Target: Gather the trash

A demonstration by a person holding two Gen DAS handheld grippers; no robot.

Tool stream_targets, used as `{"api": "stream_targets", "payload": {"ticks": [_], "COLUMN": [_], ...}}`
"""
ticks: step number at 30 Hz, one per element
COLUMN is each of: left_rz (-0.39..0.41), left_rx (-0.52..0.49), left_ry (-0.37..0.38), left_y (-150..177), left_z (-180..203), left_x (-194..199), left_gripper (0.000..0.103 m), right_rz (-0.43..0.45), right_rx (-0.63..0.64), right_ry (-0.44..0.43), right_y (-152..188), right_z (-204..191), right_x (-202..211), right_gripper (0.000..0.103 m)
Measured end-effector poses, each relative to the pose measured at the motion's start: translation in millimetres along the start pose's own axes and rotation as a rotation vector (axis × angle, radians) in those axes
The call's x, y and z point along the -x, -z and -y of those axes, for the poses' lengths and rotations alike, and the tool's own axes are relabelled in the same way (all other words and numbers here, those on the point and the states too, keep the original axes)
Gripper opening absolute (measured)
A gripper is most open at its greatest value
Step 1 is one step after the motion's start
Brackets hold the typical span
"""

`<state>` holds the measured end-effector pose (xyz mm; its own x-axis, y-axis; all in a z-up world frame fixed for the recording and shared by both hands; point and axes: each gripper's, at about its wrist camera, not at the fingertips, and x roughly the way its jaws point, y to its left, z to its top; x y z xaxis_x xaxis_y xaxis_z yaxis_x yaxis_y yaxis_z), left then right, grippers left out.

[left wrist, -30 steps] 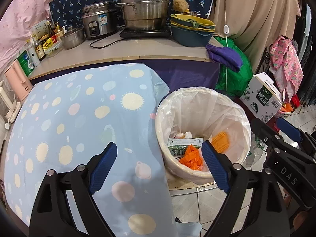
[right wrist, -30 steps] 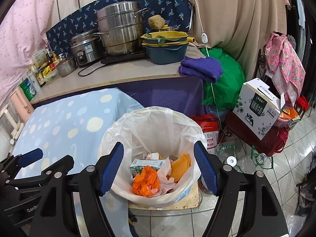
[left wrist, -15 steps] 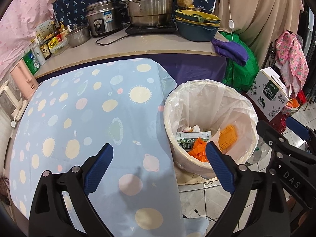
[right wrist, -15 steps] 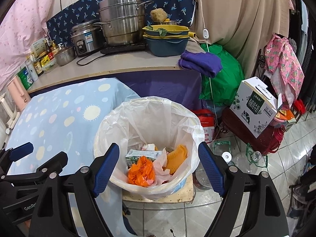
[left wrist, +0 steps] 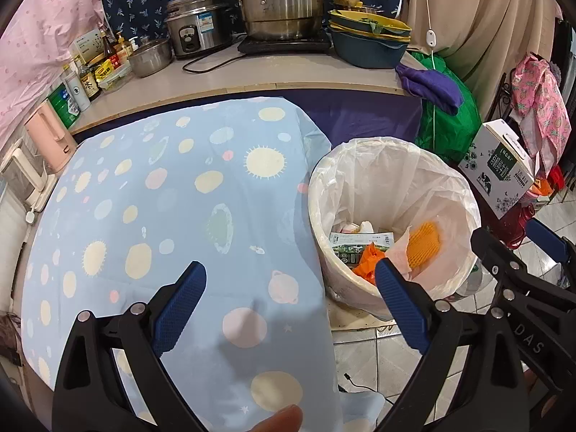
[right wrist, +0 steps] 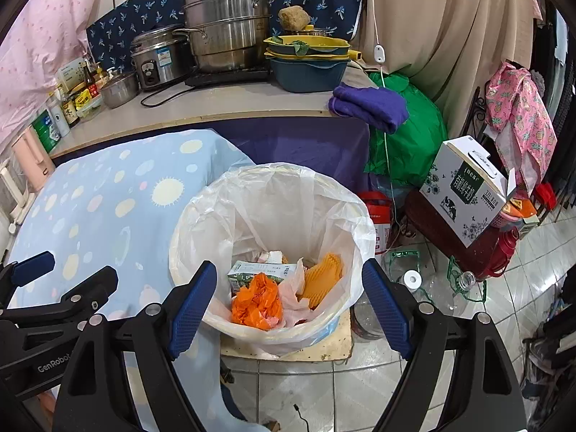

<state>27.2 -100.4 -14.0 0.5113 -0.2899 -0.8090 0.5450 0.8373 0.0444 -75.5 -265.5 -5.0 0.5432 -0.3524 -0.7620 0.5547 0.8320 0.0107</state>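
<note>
A white-lined trash bin [right wrist: 356, 230] [left wrist: 316, 194] stands on the floor beside the table. It holds an orange crumpled wrapper [right wrist: 256, 302], a green-and-white carton [right wrist: 259, 271], an orange foam net [right wrist: 322, 280] and pale tissue. My right gripper [right wrist: 289, 289] is open and empty, above the bin's near rim. My left gripper [left wrist: 289, 293] is open and empty, above the table's right edge. The right gripper's body shows at the right of the left wrist view [left wrist: 504, 277].
The table has a light blue dotted cloth [left wrist: 162, 198]. Behind it a counter [right wrist: 223, 104] carries pots, a rice cooker, bowls, bottles and a purple cloth. A green bag [right wrist: 406, 144], a milk box [right wrist: 464, 194] and empty bottles [right wrist: 410, 280] sit on the tiled floor.
Both grippers have pulled back and risen a little from the bin, staying open and empty. The trash in the bin has not moved.
</note>
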Motion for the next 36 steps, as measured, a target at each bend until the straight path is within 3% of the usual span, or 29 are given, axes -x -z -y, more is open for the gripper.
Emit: {"api": "stream_targets", "payload": {"ticks": [36], "left_rz": [-0.039], "left_rx": [0.015], "left_ry": [-0.004], "left_y": [10.2], "left_z": [-4.1], "left_x": [-2.5], "left_gripper": [0.09], "right_rz": [-0.033], "right_rx": [0.006], "right_ry": [-0.007], "right_y": [9.8], "right_z": [-2.2], "right_x": [-3.8], "right_gripper": [0.08]}}
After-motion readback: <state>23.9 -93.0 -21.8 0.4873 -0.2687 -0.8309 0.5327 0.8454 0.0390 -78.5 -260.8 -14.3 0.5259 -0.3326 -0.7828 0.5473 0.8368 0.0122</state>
